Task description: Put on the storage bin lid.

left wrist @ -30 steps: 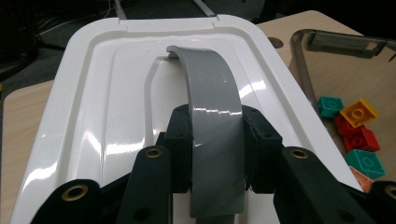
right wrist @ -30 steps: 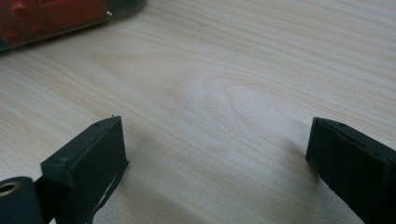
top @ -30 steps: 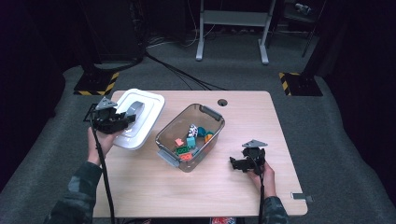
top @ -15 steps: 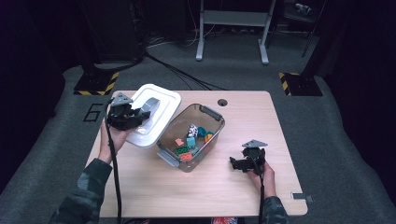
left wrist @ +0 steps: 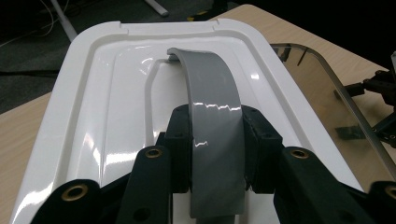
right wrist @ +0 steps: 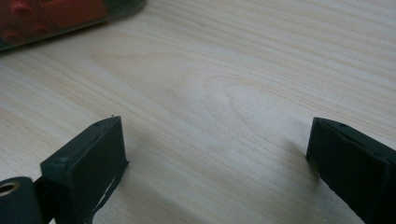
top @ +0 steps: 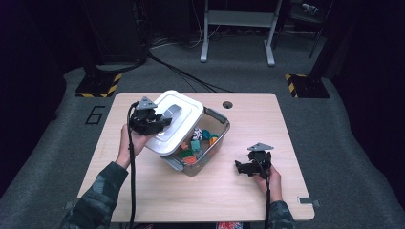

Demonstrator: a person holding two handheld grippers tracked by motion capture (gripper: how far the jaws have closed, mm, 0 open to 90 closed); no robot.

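A white lid [top: 179,120] with a grey handle [top: 172,112] hangs tilted over the left part of a clear plastic bin [top: 216,139]. My left gripper [top: 154,122] is shut on that grey handle [left wrist: 215,121], its black pads [left wrist: 180,140] pressing both sides, and the white lid [left wrist: 112,93] spreads out ahead of it. Several small coloured toys [top: 193,145] lie inside the bin. To the bin's right my right gripper [top: 242,167] rests low over the table, its jaws wide apart with bare wood [right wrist: 219,107] between the black fingertips [right wrist: 100,149].
The wooden table [top: 267,119] has a round cable hole [top: 227,104] near its far edge. Bare wood lies left of the bin and along the front. A corner of the bin with red toys [right wrist: 51,14] sits just beyond my right gripper. Dark floor with cables surrounds the table.
My left gripper has carried the white lid up off the table and rightward, from beside the bin to over its left part. The right gripper has stayed put.
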